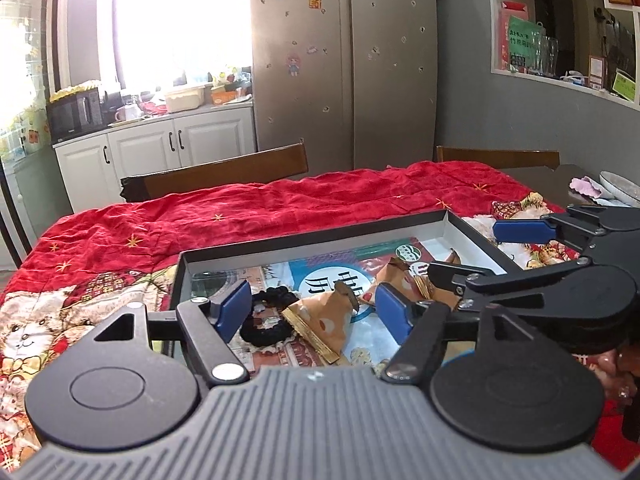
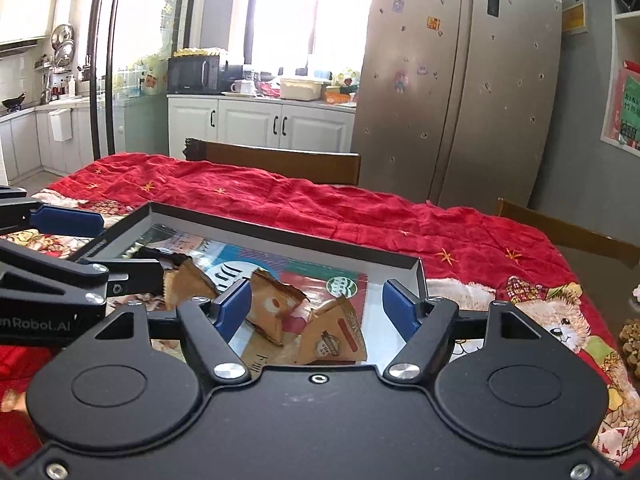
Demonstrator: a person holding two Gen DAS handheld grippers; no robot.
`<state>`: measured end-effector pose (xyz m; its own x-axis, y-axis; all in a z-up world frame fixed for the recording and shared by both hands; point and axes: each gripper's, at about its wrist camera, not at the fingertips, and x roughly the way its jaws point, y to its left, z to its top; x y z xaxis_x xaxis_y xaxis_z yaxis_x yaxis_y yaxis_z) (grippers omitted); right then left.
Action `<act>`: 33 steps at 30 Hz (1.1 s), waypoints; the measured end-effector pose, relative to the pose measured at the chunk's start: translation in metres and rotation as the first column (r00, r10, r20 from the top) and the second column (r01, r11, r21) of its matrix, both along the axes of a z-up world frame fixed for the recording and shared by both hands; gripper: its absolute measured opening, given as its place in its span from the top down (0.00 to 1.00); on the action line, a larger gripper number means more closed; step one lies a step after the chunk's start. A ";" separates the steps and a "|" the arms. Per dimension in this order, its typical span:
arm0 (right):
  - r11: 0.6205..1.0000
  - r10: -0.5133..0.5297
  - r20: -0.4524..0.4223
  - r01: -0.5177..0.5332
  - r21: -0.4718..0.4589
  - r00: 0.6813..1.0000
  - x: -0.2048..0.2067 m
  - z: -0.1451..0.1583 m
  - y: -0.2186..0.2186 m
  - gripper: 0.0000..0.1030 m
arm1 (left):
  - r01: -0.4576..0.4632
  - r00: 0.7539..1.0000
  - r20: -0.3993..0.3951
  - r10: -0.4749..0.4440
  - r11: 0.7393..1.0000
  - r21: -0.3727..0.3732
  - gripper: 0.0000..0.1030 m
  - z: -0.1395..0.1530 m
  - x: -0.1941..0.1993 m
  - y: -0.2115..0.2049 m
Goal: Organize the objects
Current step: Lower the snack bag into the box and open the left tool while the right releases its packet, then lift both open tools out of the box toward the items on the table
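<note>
Our left gripper (image 1: 314, 312) and right gripper (image 2: 316, 306) are both wide and hold nothing. Just ahead of them, snack packs (image 2: 276, 312) and a hair tie (image 1: 268, 326) already lie in the tray (image 1: 312, 240). More bits wait beside it.

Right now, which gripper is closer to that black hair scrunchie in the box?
Left. The left gripper hangs open just above the black scrunchie, beside its left finger. The right gripper is open farther right in the box, over the brown snack packets.
</note>
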<state>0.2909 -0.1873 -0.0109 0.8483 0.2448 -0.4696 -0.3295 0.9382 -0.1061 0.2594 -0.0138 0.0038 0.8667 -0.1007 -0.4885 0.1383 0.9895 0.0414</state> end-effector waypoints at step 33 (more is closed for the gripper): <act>0.995 0.090 0.073 -0.088 -0.036 0.993 -0.126 0.030 -0.025 0.29 | 0.020 0.995 0.095 -0.021 1.000 0.017 0.16 0.035 -0.112 0.016</act>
<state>0.1649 -0.2121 0.0195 0.8569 0.3062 -0.4148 -0.4013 0.9011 -0.1639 0.1470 0.0019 0.0384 0.9072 -0.1120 -0.4055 0.1534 0.9856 0.0710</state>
